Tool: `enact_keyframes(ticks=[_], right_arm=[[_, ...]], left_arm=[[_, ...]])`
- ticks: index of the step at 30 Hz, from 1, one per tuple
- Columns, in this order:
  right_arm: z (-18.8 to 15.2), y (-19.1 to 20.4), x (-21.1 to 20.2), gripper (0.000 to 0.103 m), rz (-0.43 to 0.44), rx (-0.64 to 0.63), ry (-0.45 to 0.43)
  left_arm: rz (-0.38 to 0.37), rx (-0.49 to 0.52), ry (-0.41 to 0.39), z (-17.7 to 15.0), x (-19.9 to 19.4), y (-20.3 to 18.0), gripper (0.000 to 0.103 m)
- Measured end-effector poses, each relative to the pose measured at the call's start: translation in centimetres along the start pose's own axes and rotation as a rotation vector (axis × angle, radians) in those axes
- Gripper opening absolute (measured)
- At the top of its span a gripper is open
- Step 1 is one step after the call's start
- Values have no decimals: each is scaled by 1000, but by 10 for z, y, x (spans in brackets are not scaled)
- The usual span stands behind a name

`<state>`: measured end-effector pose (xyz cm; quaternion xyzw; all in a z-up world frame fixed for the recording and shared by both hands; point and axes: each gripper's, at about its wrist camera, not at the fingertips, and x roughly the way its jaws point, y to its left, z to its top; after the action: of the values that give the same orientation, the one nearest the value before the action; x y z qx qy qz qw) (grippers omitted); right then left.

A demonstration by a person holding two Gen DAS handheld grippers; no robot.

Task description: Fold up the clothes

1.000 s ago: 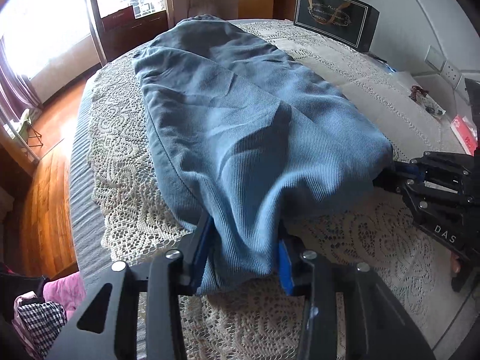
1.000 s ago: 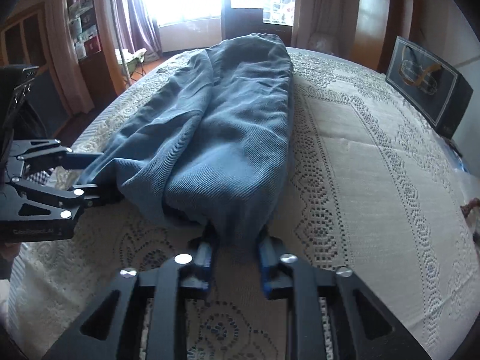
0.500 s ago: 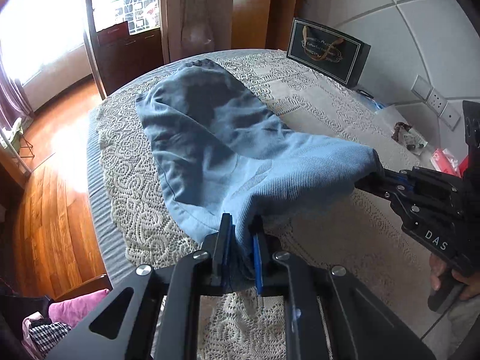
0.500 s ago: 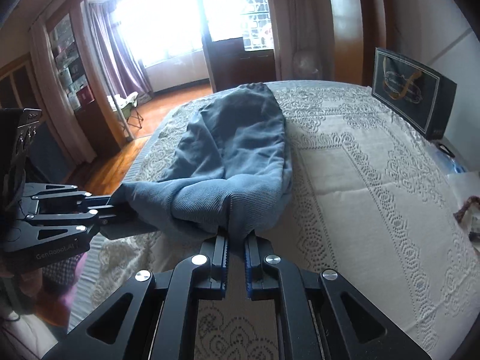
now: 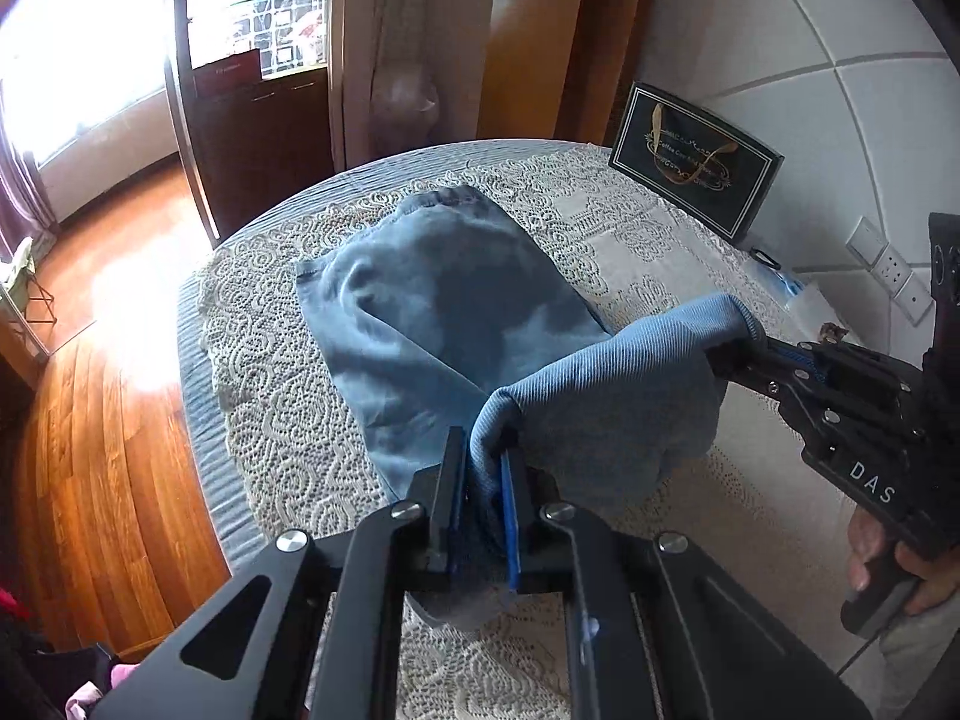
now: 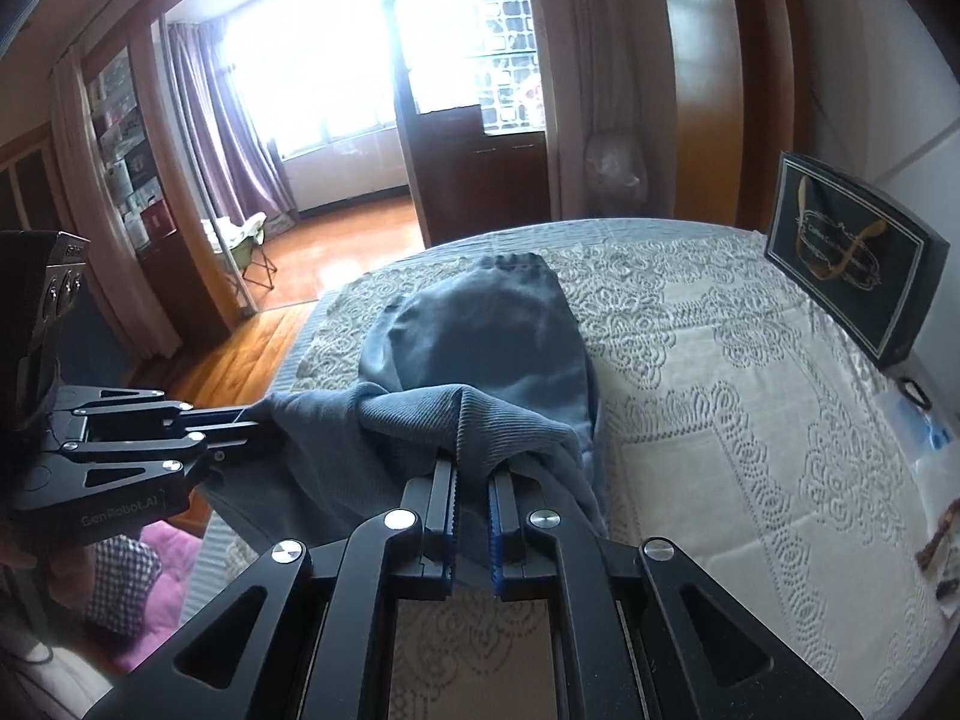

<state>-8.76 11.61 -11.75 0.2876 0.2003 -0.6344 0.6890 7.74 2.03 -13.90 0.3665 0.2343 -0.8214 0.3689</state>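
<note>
A blue ribbed garment (image 5: 432, 306) lies lengthwise on the lace-covered bed (image 5: 270, 360); it also shows in the right wrist view (image 6: 498, 330). My left gripper (image 5: 483, 468) is shut on one near corner of its hem. My right gripper (image 6: 471, 480) is shut on the other near corner. Both hold the near edge lifted above the bed, stretched between them. The far part of the garment rests flat. The right gripper also shows in the left wrist view (image 5: 744, 354), and the left gripper in the right wrist view (image 6: 252, 426).
A black gift bag (image 5: 696, 168) stands against the white wall at the bed's far right. Small items (image 6: 936, 546) lie near the right edge. A wooden floor (image 5: 102, 420) lies to the left, with pink and checked clothes (image 6: 132, 570) below the bed's near corner.
Both grippers have closed on the garment's near edge and lifted it up off the bed. The near part now hangs raised and bunched between them.
</note>
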Motion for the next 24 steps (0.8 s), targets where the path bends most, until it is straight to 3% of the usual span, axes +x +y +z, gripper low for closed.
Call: enact_keyframes(ticks=[17, 24], right_arm=[[113, -23, 112, 7, 9, 23, 4], [122, -47, 180, 7, 31, 71, 63]], left_arm=[[13, 0, 12, 127, 79, 70, 8], [5, -29, 93, 147, 139, 94, 8]])
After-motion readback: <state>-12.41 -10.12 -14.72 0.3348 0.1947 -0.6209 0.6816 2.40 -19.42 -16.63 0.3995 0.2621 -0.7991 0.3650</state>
